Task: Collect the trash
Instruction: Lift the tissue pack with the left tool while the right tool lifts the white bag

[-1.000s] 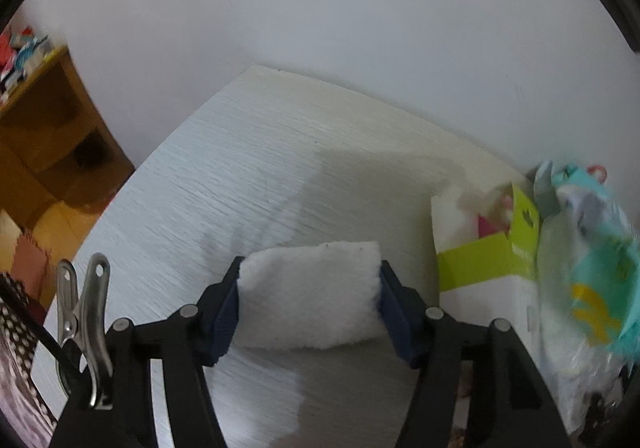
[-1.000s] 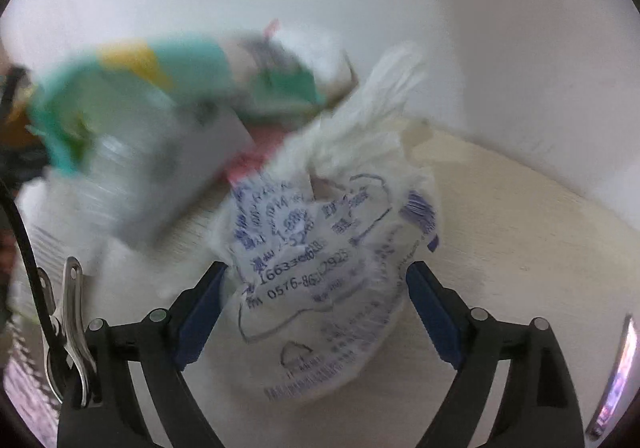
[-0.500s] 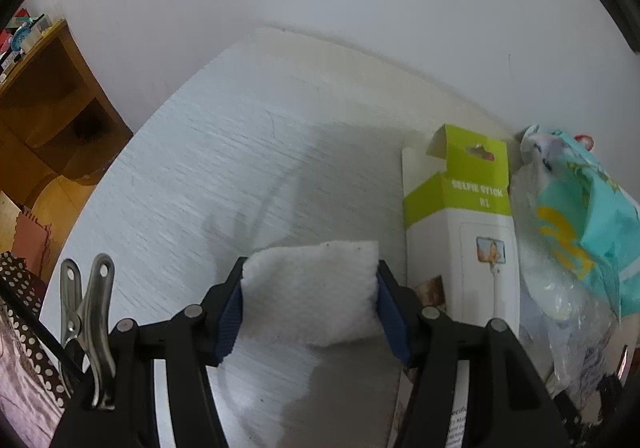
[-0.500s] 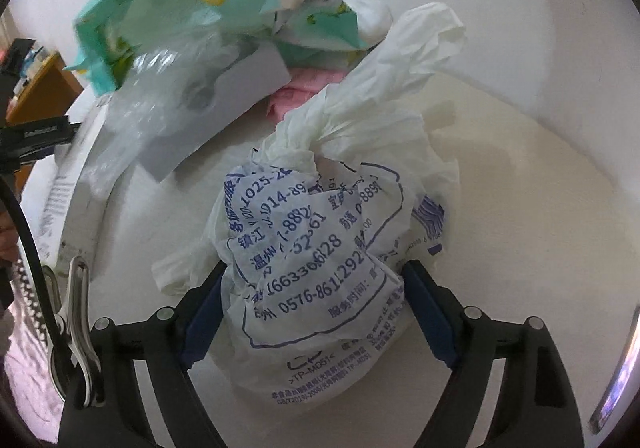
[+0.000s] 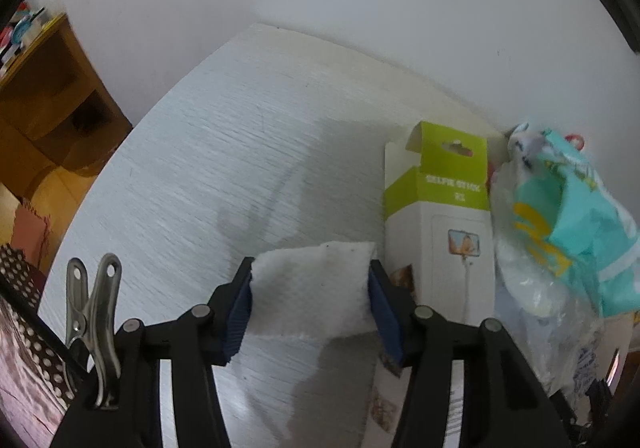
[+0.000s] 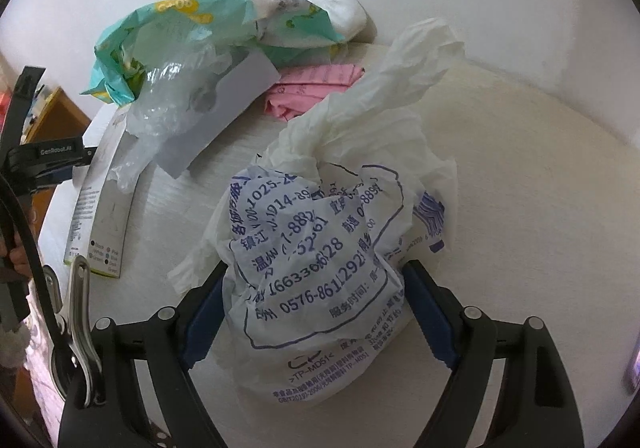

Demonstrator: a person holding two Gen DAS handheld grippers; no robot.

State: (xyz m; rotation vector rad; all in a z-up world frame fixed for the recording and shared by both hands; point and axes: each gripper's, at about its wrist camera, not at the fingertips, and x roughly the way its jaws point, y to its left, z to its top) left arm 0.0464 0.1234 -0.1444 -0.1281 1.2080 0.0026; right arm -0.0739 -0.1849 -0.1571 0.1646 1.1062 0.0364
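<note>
My left gripper (image 5: 310,290) is shut on a white paper towel (image 5: 312,296) and holds it just above the white table (image 5: 224,152). To its right lies a green and white selfie stick box (image 5: 440,216) beside a teal printed wrapper (image 5: 576,216) and clear plastic. My right gripper (image 6: 316,308) is shut on a knotted white plastic bag (image 6: 320,248) with blue print, which rests on the table (image 6: 520,176). Behind it lie the teal wrapper (image 6: 224,32), a pink wrapper (image 6: 316,88) and the box (image 6: 104,204).
The white wall (image 5: 360,0) runs along the table's far edge. A wooden shelf unit (image 5: 44,108) stands off the table's left edge. The left gripper's body shows at the left edge of the right wrist view (image 6: 40,160).
The left gripper, holding the paper towel, has shifted so the box and teal wrapper stand fuller in view. The right gripper has steadied on the bag; the trash pile behind it is now sharp.
</note>
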